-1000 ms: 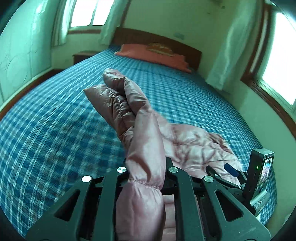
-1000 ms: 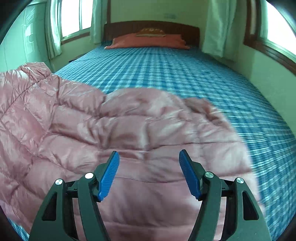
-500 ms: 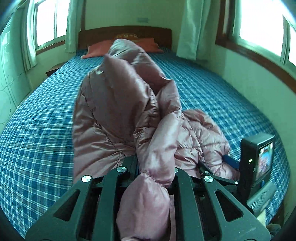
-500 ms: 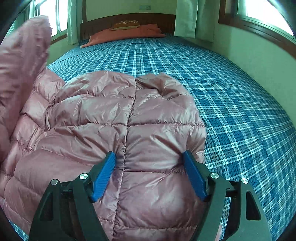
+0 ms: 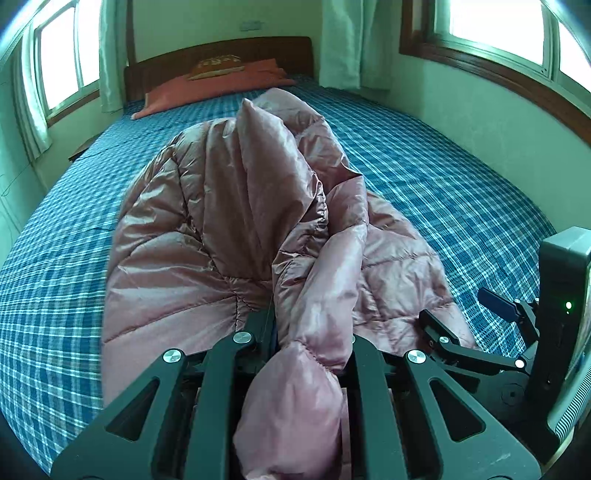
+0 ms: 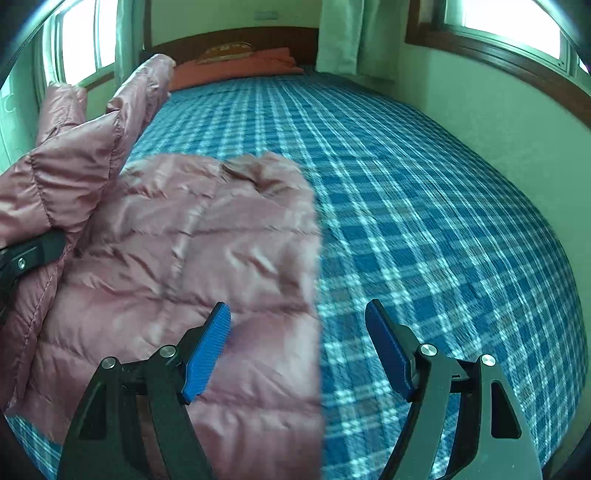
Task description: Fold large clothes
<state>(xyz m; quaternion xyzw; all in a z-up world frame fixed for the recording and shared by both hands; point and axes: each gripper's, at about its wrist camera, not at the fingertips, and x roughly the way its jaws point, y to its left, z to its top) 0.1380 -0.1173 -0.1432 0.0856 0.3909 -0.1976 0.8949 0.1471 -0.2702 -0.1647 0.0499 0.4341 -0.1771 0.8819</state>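
A pink quilted down jacket [image 5: 221,221] lies on the blue plaid bed [image 5: 443,184]. My left gripper [image 5: 306,332] is shut on a sleeve of the jacket and holds it raised over the jacket's body. The fingertips are hidden by the fabric. In the right wrist view the jacket body [image 6: 203,258] lies flat at the left, with the raised sleeve [image 6: 81,147] above it. My right gripper [image 6: 297,343] is open and empty, its blue pads [image 6: 207,354] over the jacket's right edge. It also shows in the left wrist view [image 5: 461,314].
Orange-red pillows [image 5: 214,85] and a dark wooden headboard [image 5: 221,55] are at the far end. A wall with windows [image 5: 498,29] runs along the bed's right side. Curtains [image 5: 347,40] hang at the back. Bare bedspread [image 6: 424,221] extends right of the jacket.
My left gripper carried the sleeve from the left across and over the jacket body. My right gripper shifted right, from over the jacket's middle to its right edge, staying open.
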